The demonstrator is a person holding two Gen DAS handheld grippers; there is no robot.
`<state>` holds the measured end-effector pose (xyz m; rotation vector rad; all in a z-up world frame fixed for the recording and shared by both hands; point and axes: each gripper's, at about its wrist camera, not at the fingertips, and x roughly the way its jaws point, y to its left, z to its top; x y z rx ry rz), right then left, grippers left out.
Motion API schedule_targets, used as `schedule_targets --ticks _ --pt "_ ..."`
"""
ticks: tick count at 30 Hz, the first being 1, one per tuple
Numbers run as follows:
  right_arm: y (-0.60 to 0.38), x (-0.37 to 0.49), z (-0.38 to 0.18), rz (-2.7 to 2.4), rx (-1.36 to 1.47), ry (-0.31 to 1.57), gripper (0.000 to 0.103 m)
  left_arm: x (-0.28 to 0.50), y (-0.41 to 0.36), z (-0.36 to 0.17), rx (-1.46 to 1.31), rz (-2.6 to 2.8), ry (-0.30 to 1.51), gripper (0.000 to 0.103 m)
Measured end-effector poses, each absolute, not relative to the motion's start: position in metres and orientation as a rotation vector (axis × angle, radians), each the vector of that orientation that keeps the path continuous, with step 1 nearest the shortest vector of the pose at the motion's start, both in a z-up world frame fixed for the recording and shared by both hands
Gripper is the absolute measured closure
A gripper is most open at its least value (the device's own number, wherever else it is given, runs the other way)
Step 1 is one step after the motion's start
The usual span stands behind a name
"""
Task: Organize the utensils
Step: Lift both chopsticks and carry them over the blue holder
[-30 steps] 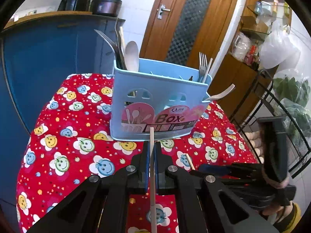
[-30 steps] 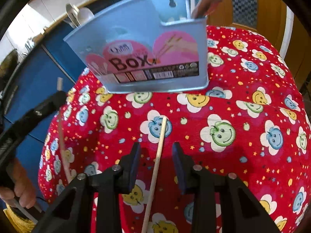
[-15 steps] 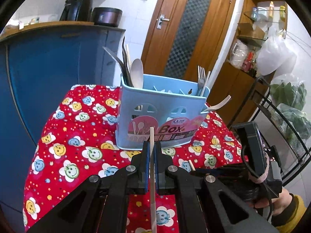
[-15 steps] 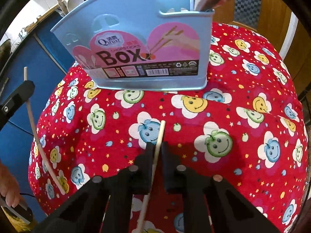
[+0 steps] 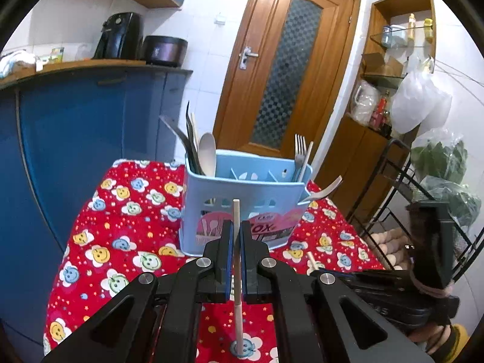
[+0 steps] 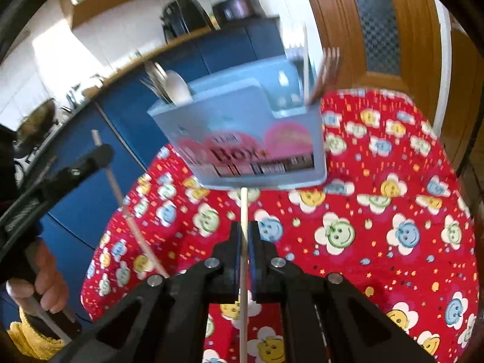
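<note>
While the light-blue utensil box (image 5: 242,208) is standing mid-tabletop on the red smiley-flower cloth (image 5: 121,236) before a wooden door (image 5: 287,60), the left gripper (image 5: 237,236) and right gripper (image 6: 244,236) are each pinching a chopstick (image 5: 237,272) (image 6: 243,242), jaws nearly closed.

Left tongs (image 5: 237,242) clamped tight, right tongs (image 6: 244,237) clamped tight, both tilted down fwd

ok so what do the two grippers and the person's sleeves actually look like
Both the left gripper and the right gripper are matte black plastic, with angular linkage arms joined by round silver rivets and blue pads lining the inner faces of the fingers. The sleeve at the left hand's wrist is mustard yellow.
</note>
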<state>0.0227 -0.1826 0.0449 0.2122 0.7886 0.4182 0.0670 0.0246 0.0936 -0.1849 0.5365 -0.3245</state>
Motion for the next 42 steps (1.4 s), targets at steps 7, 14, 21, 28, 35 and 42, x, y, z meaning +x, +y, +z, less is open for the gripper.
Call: schedule_targets --ticks 7,14,21,28,35,42 --pt "-0.188 0.008 0.076 0.442 0.263 0.642 0.097 0.061 0.028 0.110 -0.205 -0.325 0.480 0.099" --pt "-0.194 0.004 0.103 0.447 0.293 0.524 0.097 0.065 0.031 0.135 -0.192 -0.315 0.420 0.099" --pt "-0.200 0.017 0.123 0.453 0.322 0.441 0.097 0.081 0.029 0.164 -0.163 -0.287 0.358 0.099" --pt "-0.201 0.038 0.145 0.421 0.322 0.341 0.097 0.100 0.027 0.195 -0.142 -0.241 0.277 0.099" --pt "-0.204 0.069 0.170 0.349 0.320 0.225 0.097 0.120 0.026 0.216 -0.125 -0.210 0.214 0.099" --pt "-0.194 0.103 0.174 0.253 0.286 0.140 0.097 0.143 0.021 0.213 -0.113 -0.192 0.209 0.099"
